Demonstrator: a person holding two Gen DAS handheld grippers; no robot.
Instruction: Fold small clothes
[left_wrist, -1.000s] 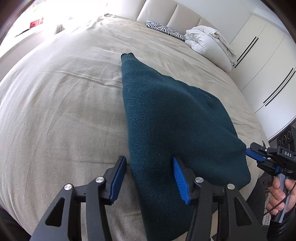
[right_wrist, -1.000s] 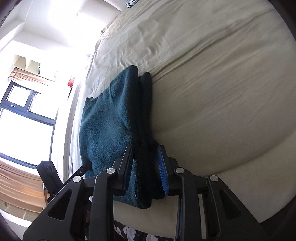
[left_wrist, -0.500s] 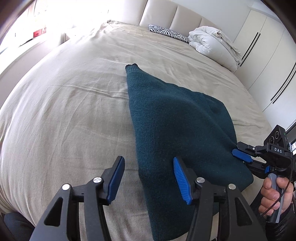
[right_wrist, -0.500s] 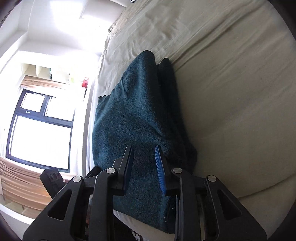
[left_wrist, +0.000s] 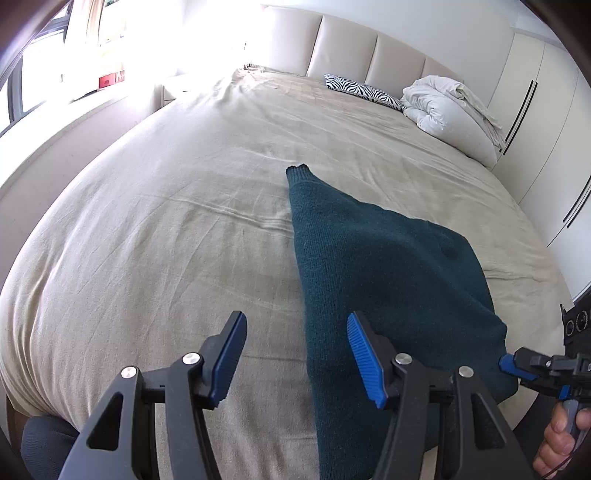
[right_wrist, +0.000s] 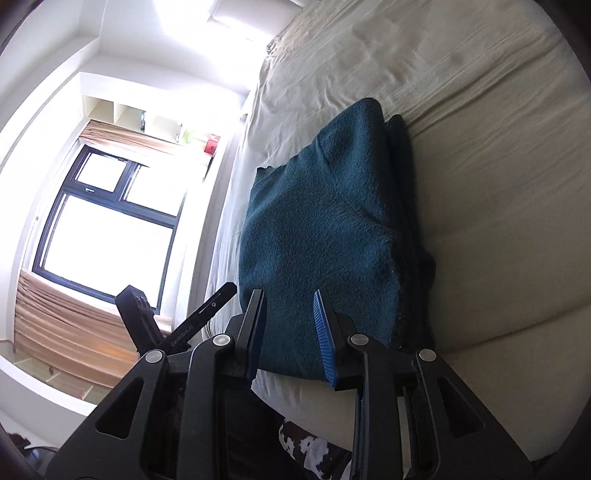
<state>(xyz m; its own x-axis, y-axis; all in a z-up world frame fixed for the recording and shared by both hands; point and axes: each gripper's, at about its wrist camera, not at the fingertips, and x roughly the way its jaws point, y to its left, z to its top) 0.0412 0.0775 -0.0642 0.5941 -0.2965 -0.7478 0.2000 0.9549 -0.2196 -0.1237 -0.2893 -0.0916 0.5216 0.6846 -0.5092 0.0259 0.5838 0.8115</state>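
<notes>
I watch the dark teal knitted sweater, which lies folded near the front edge of the bed with the beige sheet; one narrow cuff end points toward the headboard. A second ago my right claw had a thick edge of the knit between its pads; half a second ago the pads were narrower and over the top of the fabric. Now the jaws are opening again and, in the right wrist view, I see the sweater only behind the blue pads, with nothing pressed between them. So I judge that this claw has let go of the fold. In the left wrist view the tip of the right claw sits just beside the near right corner of the sweater. My left claw is open and empty, above the left edge of the garment, and the view shows more of the bed than before, so it has lifted a little. For the task this means the last fold is laid down; the long tapered end probably needs one more fold.
</notes>
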